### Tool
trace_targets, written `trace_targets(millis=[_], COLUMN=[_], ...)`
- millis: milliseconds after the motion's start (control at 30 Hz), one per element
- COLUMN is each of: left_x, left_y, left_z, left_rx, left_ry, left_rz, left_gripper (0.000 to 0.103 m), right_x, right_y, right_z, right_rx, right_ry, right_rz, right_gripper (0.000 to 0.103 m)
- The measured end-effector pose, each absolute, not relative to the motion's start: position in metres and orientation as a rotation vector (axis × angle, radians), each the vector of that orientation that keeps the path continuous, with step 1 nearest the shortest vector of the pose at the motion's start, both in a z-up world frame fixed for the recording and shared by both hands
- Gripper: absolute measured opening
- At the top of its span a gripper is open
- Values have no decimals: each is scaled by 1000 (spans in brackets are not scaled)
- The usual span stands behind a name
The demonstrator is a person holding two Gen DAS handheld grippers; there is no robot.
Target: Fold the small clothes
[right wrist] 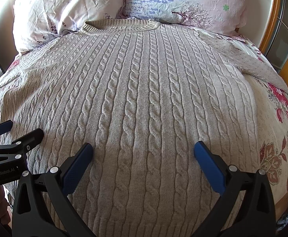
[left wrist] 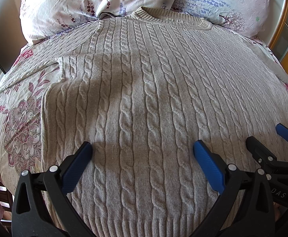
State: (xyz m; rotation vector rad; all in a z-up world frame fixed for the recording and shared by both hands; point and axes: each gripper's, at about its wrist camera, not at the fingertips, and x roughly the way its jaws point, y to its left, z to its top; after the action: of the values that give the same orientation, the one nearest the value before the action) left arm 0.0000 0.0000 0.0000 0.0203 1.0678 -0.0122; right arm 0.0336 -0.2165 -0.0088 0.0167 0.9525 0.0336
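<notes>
One beige cable-knit sweater [left wrist: 144, 90] lies flat on a bed with a floral sheet [left wrist: 23, 122]. Its round collar [left wrist: 169, 16] is at the far end and its ribbed hem [left wrist: 144, 225] is at the near end. At the left side of the scene, one sleeve [left wrist: 96, 67] is folded across the chest of the sweater. At the right side, the other sleeve [right wrist: 262, 67] goes out to the right and shows a dotted knit surface.

Two pillows lie at the far end of the bed, touching the collar area: a left pillow [left wrist: 69, 6] with purple plant prints, and a right pillow [left wrist: 232, 4] with blue marks and a small tree print.

Two grippers are over the near part of the sweater, side by side. The left gripper [left wrist: 143, 150] has its jaws spread wide, with nothing between them, and the knit is seen below. The right gripper [right wrist: 143, 150] is also spread wide and holds nothing. Each gripper has two fingers with blue pads [left wrist: 207, 165]. I cannot tell whether the fingertips touch the fabric.

A wooden frame [right wrist: 282, 45] stands at the far right
</notes>
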Motion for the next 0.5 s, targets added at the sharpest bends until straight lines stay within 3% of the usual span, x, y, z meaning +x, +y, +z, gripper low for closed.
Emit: trace_targets(millis=[500], left_x=[0], left_y=[0], left_z=[0], left_rx=[19], left_ry=[1069], left_rz=[-12], left_gripper=[101], right_x=[34], right_y=[-214], right_z=[-8], right_rx=[-8], right_ry=[952], right_rz=[66], right_gripper=[102])
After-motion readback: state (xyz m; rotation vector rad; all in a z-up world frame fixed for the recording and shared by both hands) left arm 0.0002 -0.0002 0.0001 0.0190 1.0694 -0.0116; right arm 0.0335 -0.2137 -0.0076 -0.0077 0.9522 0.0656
